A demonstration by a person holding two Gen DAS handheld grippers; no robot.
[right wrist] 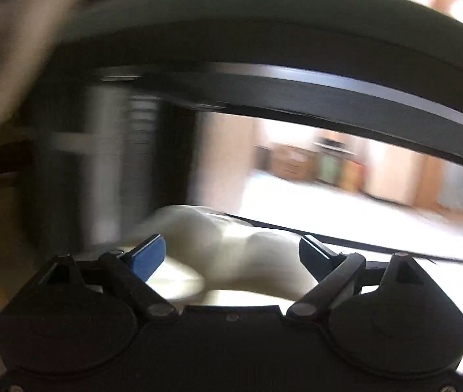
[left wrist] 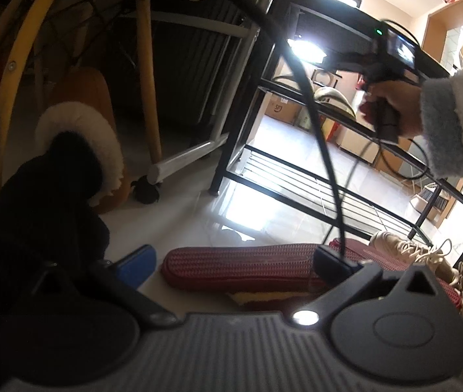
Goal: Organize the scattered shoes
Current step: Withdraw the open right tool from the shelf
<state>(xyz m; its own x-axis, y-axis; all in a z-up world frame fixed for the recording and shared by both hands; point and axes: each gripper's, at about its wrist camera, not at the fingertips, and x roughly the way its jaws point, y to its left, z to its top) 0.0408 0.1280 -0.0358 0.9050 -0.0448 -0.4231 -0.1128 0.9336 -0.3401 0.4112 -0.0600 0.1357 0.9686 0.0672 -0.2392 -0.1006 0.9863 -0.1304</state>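
In the left wrist view my left gripper (left wrist: 234, 261) is open, low over the floor. A red knitted slipper (left wrist: 244, 268) lies sole-up between its fingers, apart from the blue left pad (left wrist: 136, 266). A black fluffy shoe (left wrist: 35, 202) and an orange fleece-lined boot (left wrist: 81, 124) lie at the left. Beige sneakers (left wrist: 427, 254) lie at the right. The black metal shoe rack (left wrist: 297, 176) stands ahead. The other hand holds my right gripper's handle (left wrist: 385, 111) at the rack's middle shelf. In the blurred right wrist view my right gripper (right wrist: 231, 254) is open around a cream shoe (right wrist: 241, 261) on the rack shelf (right wrist: 297, 88).
A wooden chair's legs (left wrist: 146, 75) and a white wheeled frame (left wrist: 182, 160) stand at the left behind the boot. A black cable (left wrist: 313, 104) hangs across the left wrist view. Cardboard boxes (left wrist: 283, 107) sit beyond the rack on the tiled floor.
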